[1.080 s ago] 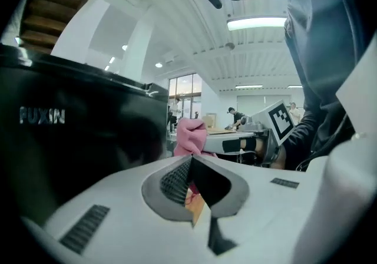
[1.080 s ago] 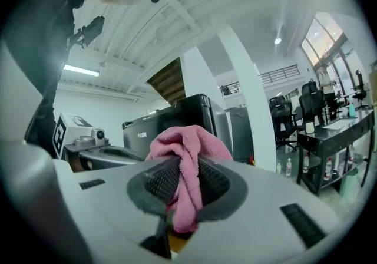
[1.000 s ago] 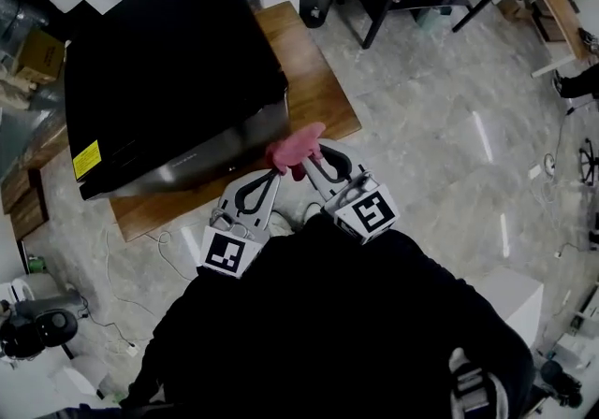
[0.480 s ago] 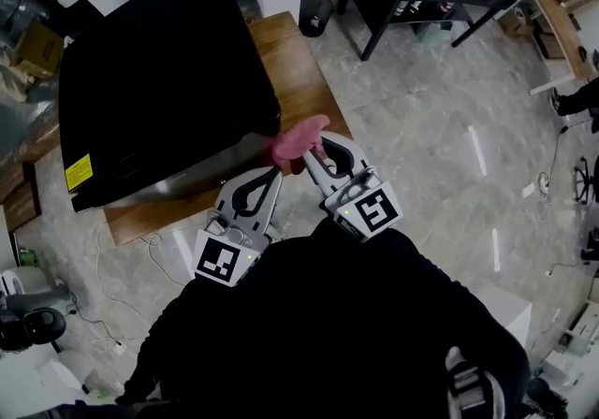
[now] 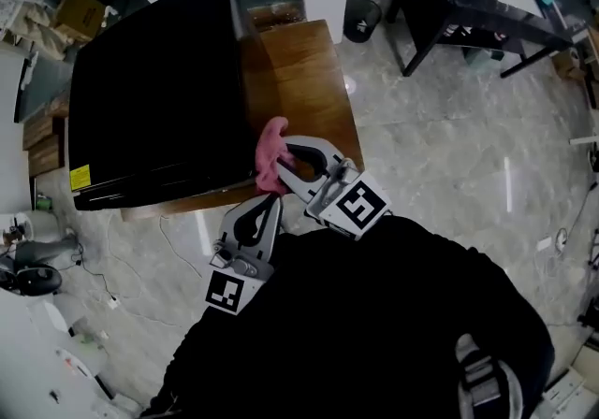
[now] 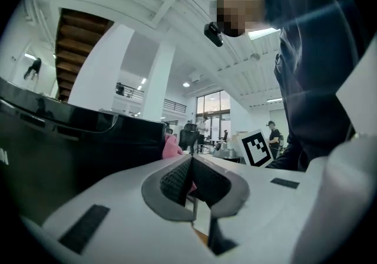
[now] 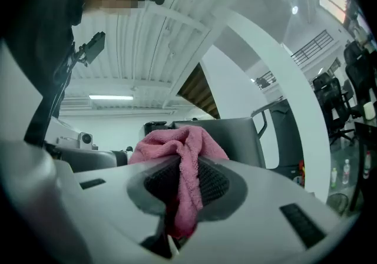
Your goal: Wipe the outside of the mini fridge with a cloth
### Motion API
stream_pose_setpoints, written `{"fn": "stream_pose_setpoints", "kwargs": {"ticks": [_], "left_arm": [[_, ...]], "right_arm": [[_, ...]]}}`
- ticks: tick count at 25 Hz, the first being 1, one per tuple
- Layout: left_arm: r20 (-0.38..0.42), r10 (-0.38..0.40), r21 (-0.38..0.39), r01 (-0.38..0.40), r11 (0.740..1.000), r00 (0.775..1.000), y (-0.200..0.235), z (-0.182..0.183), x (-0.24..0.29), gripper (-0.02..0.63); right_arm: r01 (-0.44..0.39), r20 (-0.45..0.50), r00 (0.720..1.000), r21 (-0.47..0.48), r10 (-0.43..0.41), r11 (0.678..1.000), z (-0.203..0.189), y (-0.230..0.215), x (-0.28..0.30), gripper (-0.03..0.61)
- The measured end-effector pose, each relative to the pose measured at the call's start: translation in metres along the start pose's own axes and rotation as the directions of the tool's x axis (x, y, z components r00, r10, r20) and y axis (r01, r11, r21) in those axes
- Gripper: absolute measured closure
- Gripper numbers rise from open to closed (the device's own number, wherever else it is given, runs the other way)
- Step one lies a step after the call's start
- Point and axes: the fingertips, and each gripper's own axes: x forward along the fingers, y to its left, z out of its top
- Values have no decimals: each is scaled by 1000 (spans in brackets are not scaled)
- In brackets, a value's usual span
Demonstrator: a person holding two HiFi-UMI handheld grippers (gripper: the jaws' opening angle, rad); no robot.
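A black mini fridge [image 5: 154, 113] stands on a low wooden table [image 5: 309, 85] in the head view. My right gripper [image 5: 285, 161] is shut on a pink cloth [image 5: 270, 154], which rests against the fridge's near right corner. In the right gripper view the pink cloth [image 7: 179, 157] bunches between the pads with the dark fridge [image 7: 241, 133] behind it. My left gripper [image 5: 267, 207] hangs just below the table's front edge, shut with nothing held. The left gripper view has the black fridge [image 6: 76, 145] at left and a bit of the pink cloth [image 6: 171, 148].
A pale marble floor [image 5: 449, 146] lies to the right. A black desk [image 5: 468, 6] and a dark bin [image 5: 361, 18] stand at the back. Cables [image 5: 168, 239] trail on the floor by the table's front, with equipment [image 5: 33, 267] at the left.
The cloth in my right gripper has slid left and up along the fridge's near right corner. My left gripper has dropped back slightly. The head view has swung round.
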Motion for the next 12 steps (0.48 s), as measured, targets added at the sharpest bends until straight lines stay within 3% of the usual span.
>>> {"fn": "stream_pose_setpoints", "kwargs": {"ticks": [5,12], "left_arm": [[-11,158,12,-157,987,987,8,-9,12,607],[-17,315,14,-314,949,949,23,-11,36,607]], "right_arm": [[-131,2,991,3,131,991,-3,-11,16,503],[-190,-5,982,-4,190,982,-6,-47,49,503]]}}
